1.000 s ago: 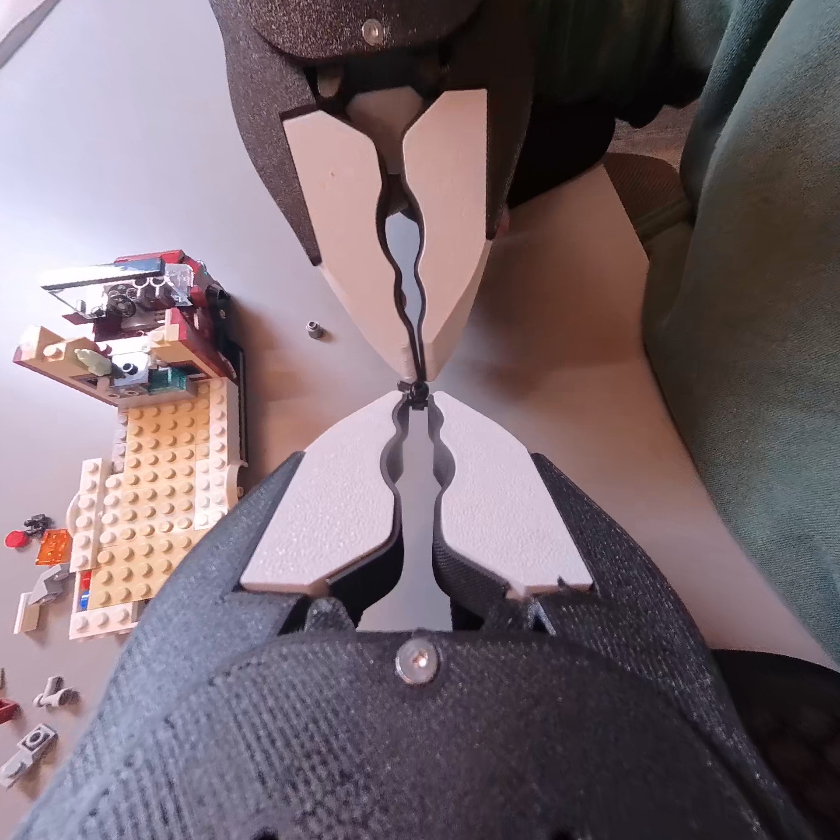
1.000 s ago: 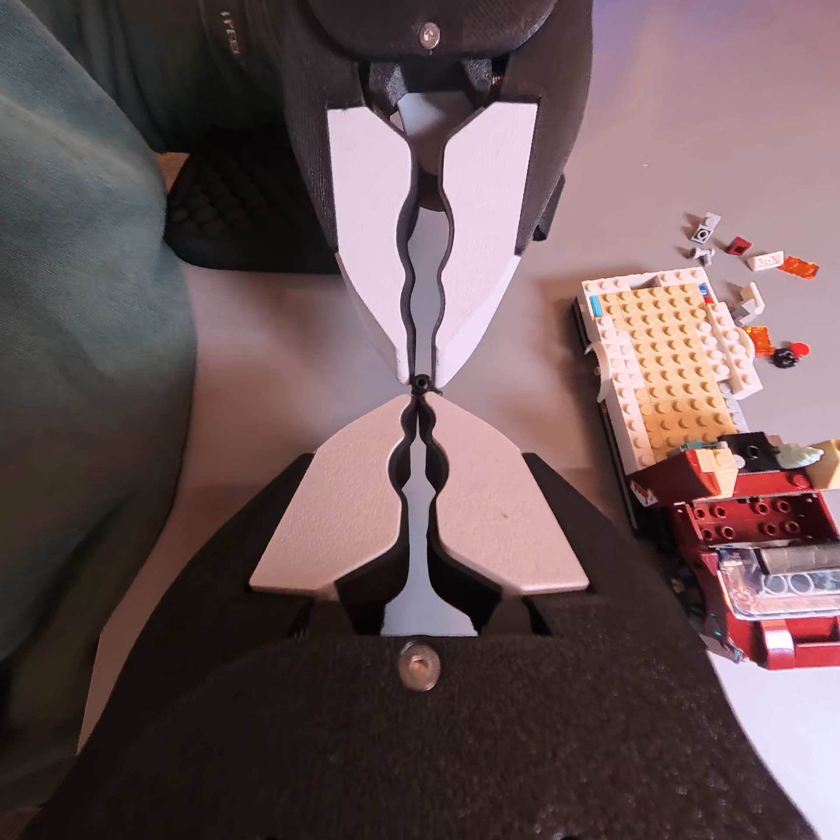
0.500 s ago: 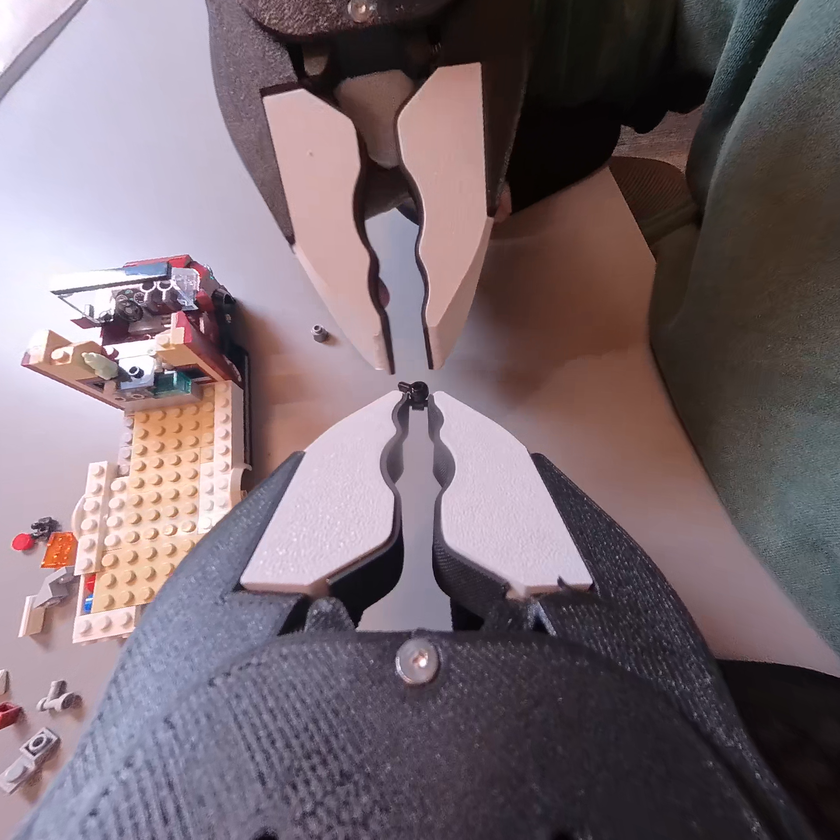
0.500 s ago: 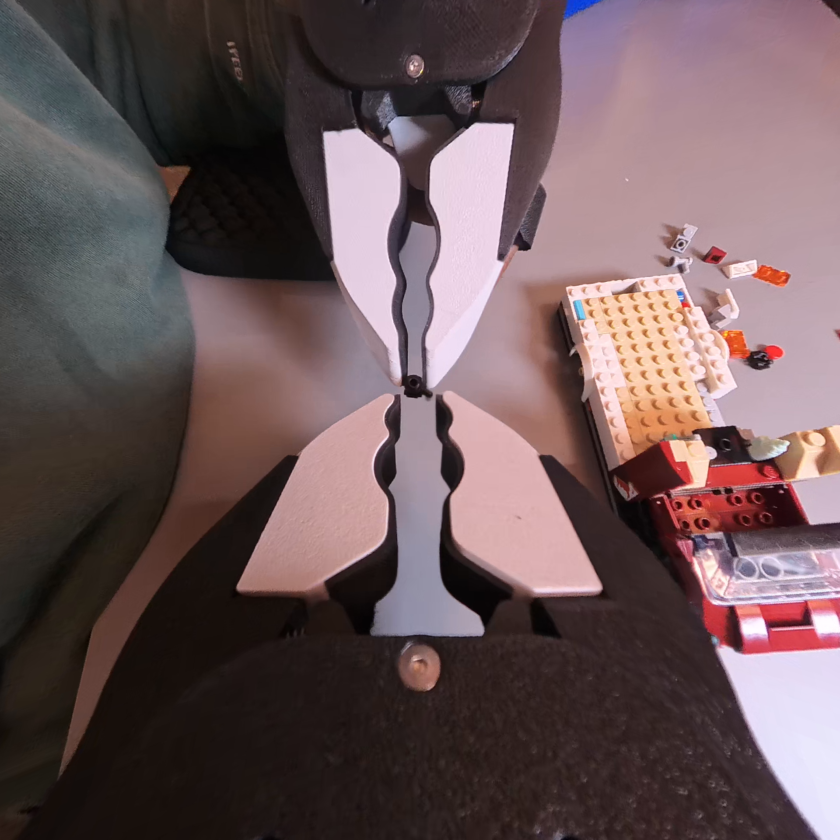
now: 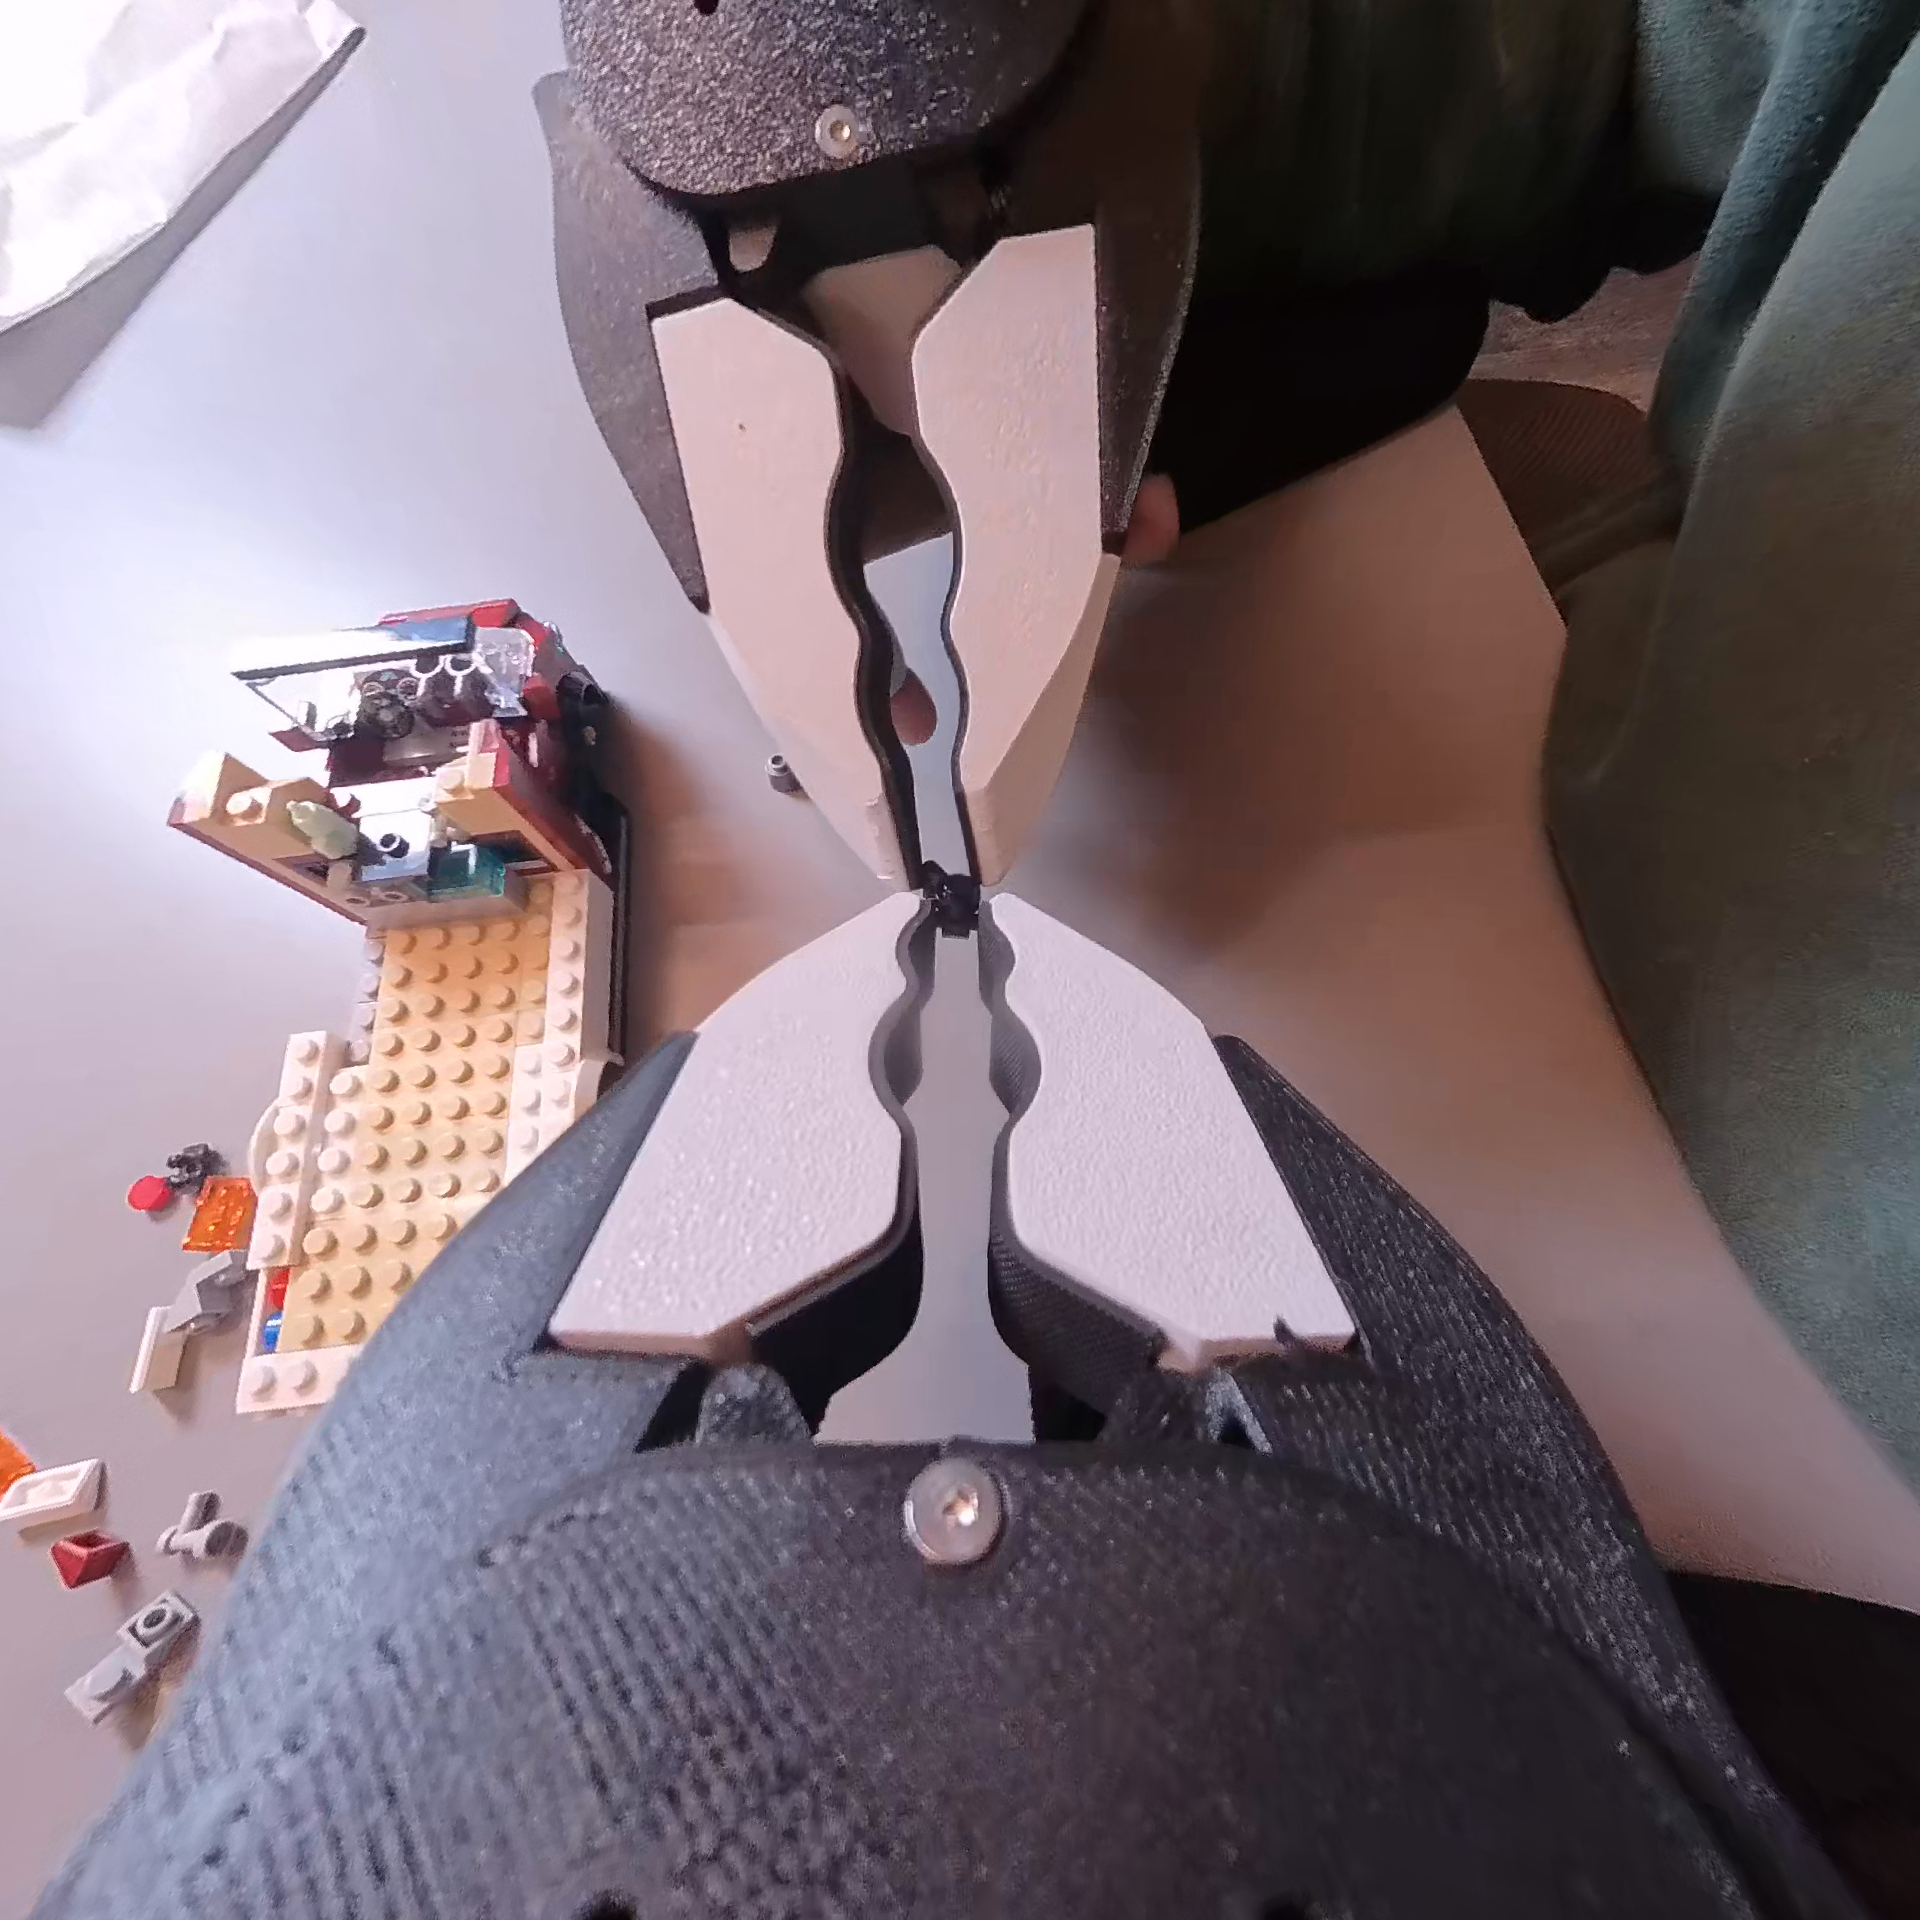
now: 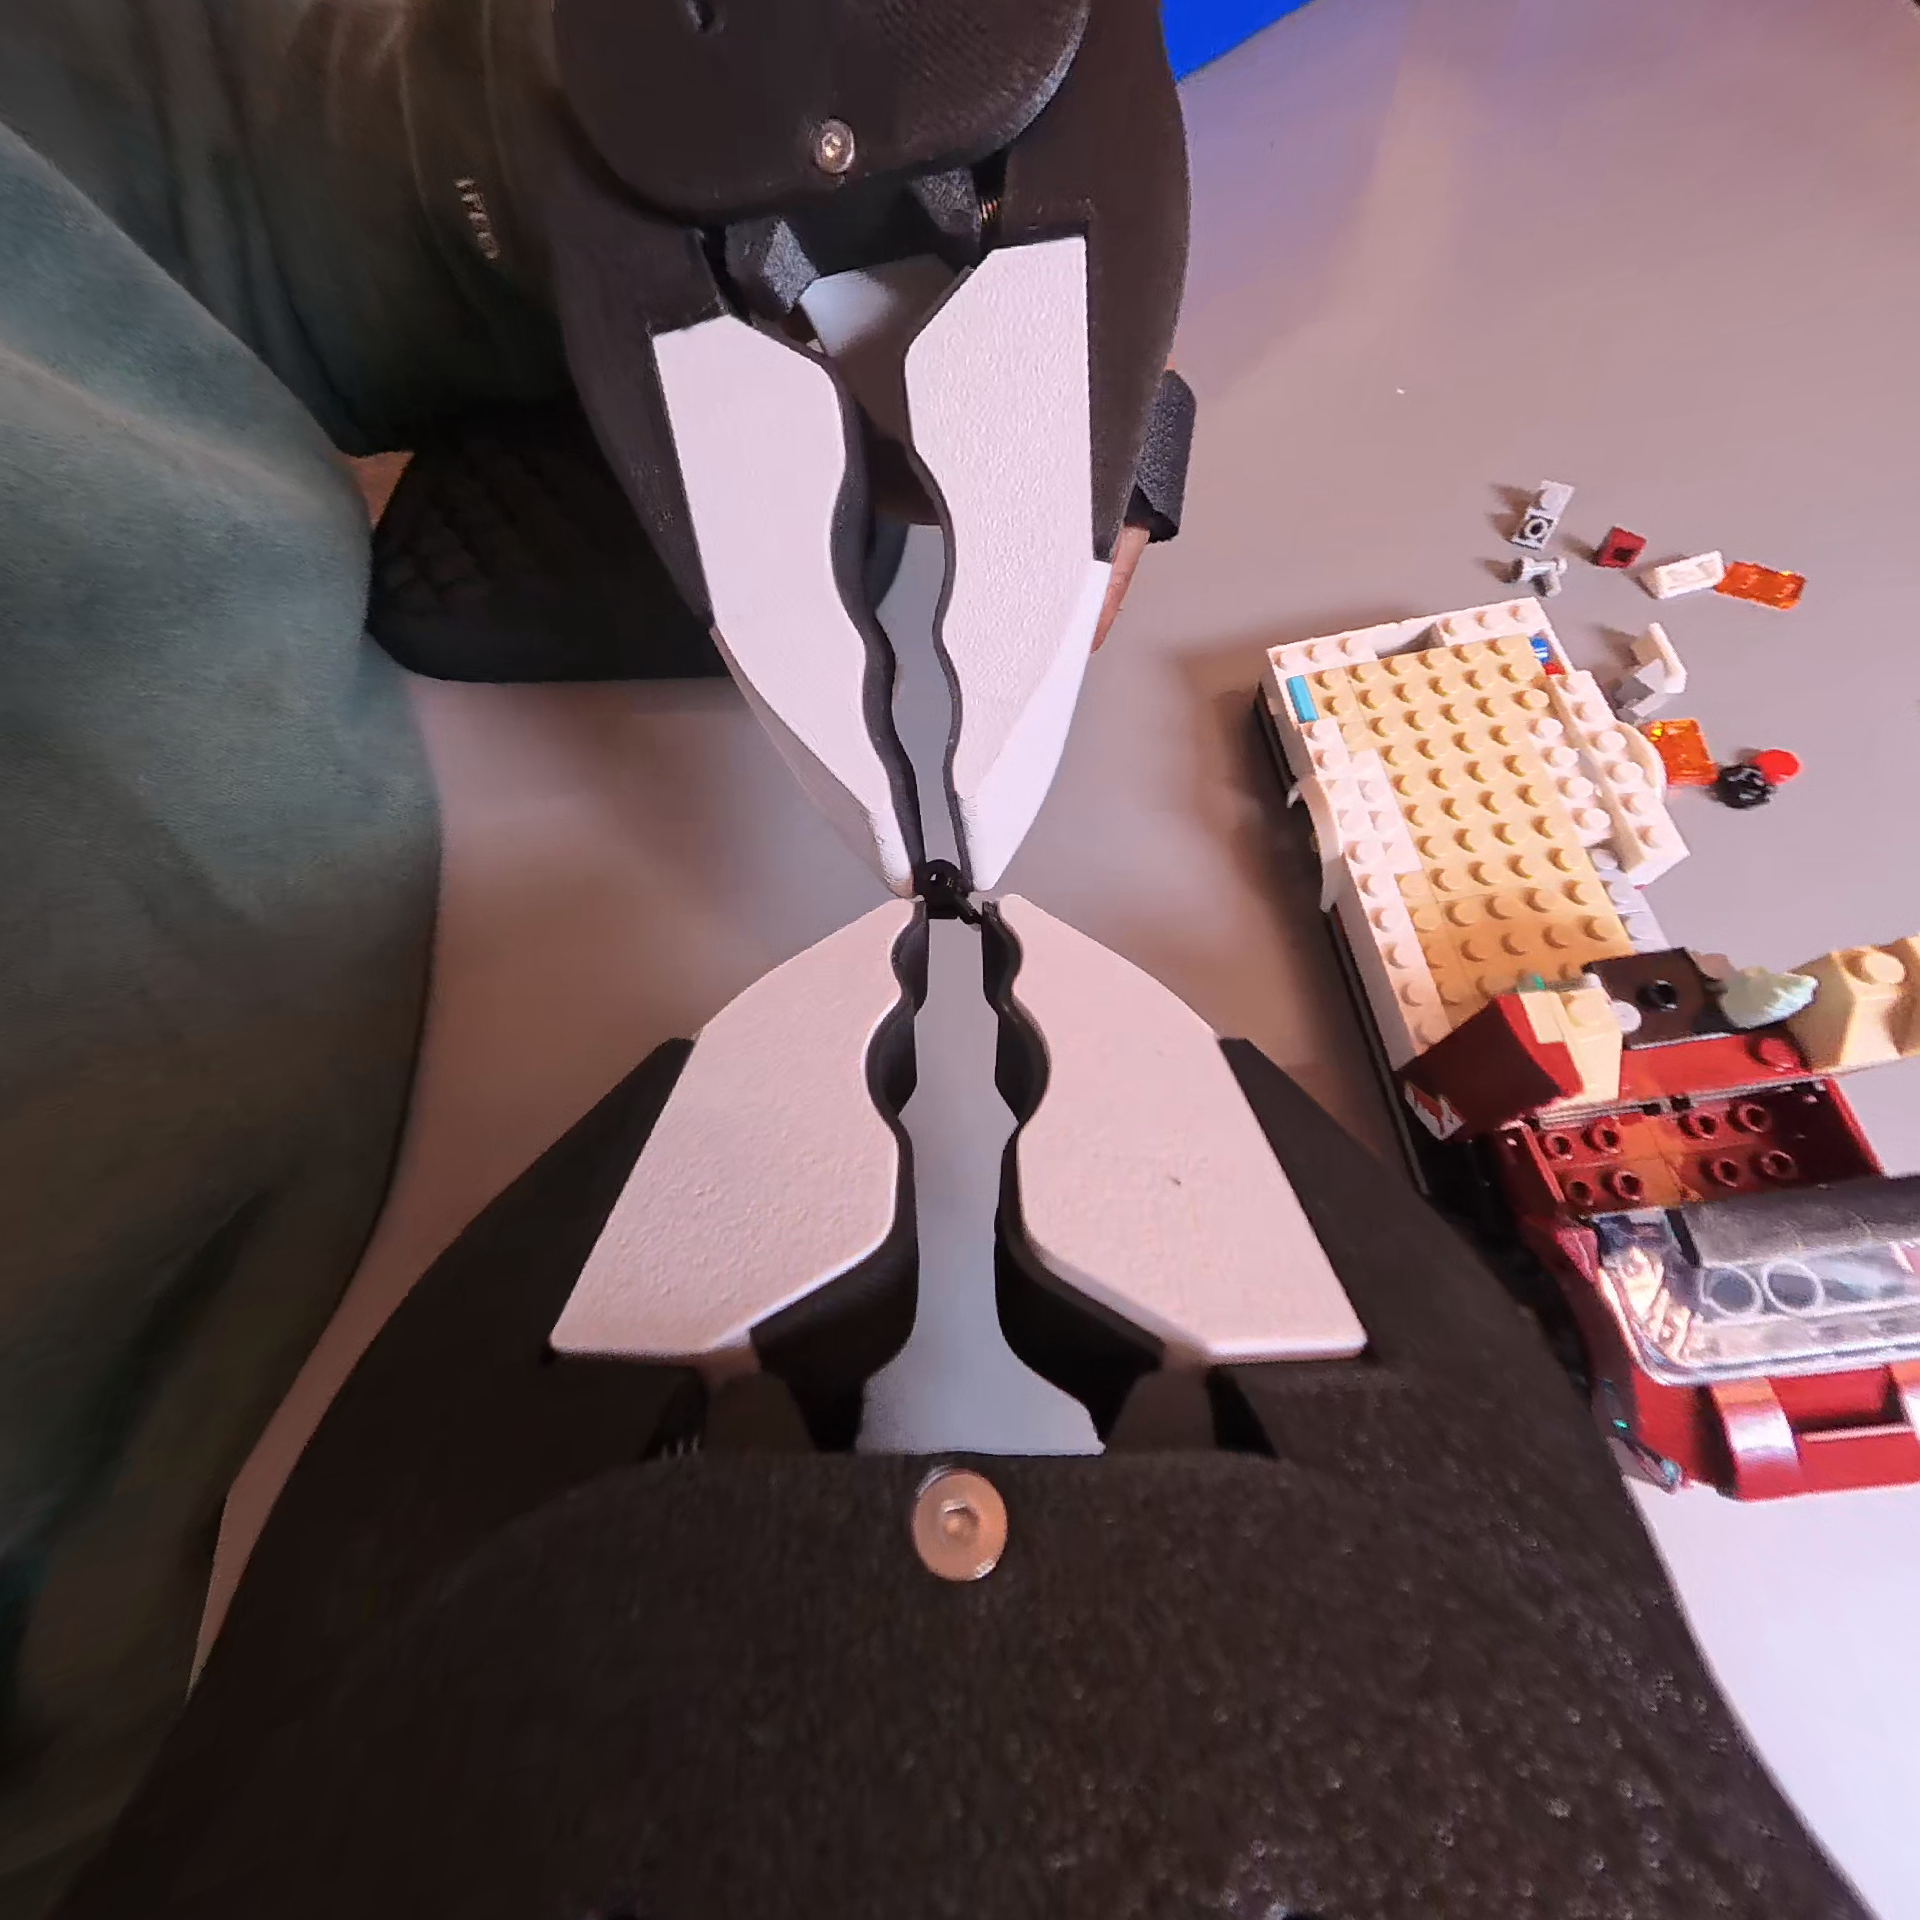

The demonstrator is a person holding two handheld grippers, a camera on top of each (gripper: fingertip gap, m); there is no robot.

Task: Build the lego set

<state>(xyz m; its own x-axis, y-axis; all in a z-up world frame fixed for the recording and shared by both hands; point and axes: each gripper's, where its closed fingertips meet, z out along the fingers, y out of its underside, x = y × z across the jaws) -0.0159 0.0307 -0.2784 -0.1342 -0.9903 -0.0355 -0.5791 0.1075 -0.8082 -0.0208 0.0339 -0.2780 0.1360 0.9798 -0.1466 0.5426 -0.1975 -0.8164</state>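
Risk first: both tongs meet tip to tip over the near edge of the worktop, with one tiny black piece between them. The left tongs are almost closed at the tips and pinch its near end. The right tongs are the same, tips nearly together on the same piece. Whether it is one part or two being mated I cannot tell; it is too small.

What could go wrong, as I judge it:
- Any twist or pull between the two grips likely pops the piece out; it would probably drop toward the person's lap, the green sleeve side, and get lost.
- Squeezing off-centre could flick it sideways.
- If one side lets go before the other has a firm hold, it falls.

Count, left to right in the left wrist view:
- loose small parts near-left of the build: about ten, in grey, white, dark red, orange, red and black; the exact number is unclear.
- one partly built model, with a tan studded deck and a dark red cab at its far end.
- one crumpled white sheet at far left.
- one tiny grey round piece lying alone just beside the right tongs' finger.
- one black piece held.
- two tongs.
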